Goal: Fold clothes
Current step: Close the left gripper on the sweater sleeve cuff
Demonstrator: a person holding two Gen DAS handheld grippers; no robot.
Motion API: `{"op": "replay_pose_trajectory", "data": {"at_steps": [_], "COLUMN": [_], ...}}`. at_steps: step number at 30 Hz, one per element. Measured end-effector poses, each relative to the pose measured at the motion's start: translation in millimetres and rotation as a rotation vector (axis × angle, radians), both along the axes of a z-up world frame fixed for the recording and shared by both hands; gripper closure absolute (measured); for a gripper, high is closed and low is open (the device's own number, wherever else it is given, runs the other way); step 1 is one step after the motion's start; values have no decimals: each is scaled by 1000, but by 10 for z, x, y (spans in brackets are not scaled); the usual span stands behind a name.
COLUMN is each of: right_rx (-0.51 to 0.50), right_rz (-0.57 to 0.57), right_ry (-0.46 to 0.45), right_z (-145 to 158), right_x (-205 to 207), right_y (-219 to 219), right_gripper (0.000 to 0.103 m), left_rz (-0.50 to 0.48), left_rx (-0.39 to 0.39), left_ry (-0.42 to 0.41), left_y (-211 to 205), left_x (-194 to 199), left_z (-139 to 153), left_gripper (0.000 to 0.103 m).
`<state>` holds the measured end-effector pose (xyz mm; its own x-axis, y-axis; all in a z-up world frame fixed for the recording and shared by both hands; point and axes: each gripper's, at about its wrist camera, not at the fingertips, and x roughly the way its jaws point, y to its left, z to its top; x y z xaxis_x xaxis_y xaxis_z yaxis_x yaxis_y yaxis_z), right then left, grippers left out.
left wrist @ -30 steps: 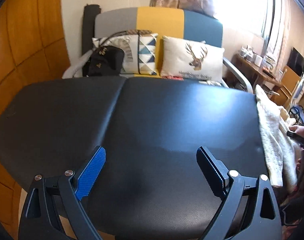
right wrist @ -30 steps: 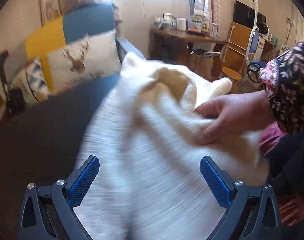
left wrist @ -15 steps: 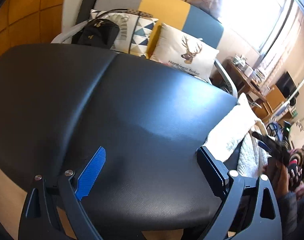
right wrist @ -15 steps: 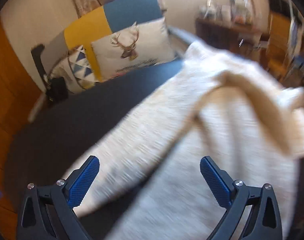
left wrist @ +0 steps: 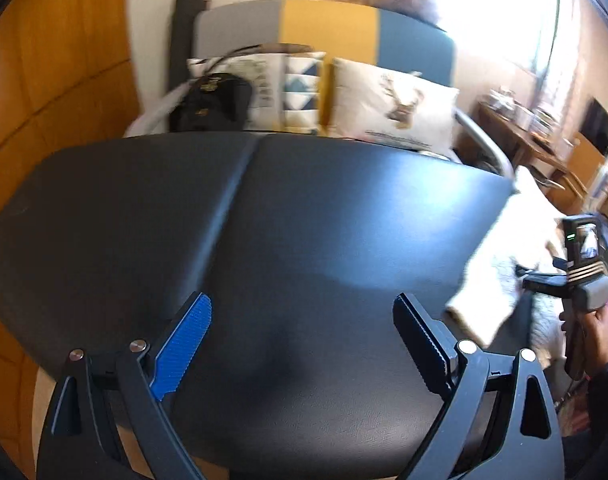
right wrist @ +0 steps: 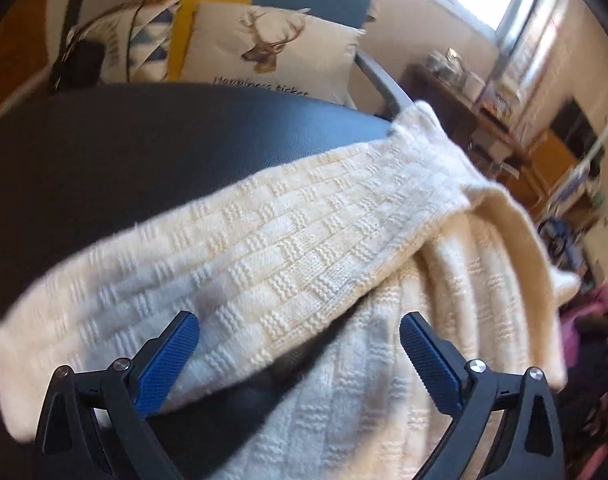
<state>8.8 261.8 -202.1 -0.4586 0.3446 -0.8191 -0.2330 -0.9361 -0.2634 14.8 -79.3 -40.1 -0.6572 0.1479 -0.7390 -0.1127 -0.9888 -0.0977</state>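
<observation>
Cream knit sweater heaped at counter's right edge | both my grippers, left and right, spread apart, empty | next: pinch sleeve hem, drag it flat toward centre.

A deer-print cushion, a triangle-patterned cushion and a black bag sit behind the black table.
</observation>
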Motion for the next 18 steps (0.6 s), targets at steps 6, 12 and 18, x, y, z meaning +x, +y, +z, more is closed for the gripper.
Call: {"op": "replay_pose_trajectory", "data": {"at_steps": [6, 12, 18], "right_rx": [-1, -107, -376], "right_rz": [8, 149, 95], "right_ry": [-93, -44, 114], "right_z": [-51, 66, 216], "right_x": [-185, -247, 276], "right_y": [190, 187, 309], "right_gripper": [1, 26, 14], "left_rz": [-189, -324, -540], "left_rx": [136, 35, -46], "left_ry": [-65, -66, -109], "left_y": [559, 1174, 1934], "left_x": [-240, -340, -468], "left_z": [-73, -161, -453], "left_gripper": [8, 8, 8]}}
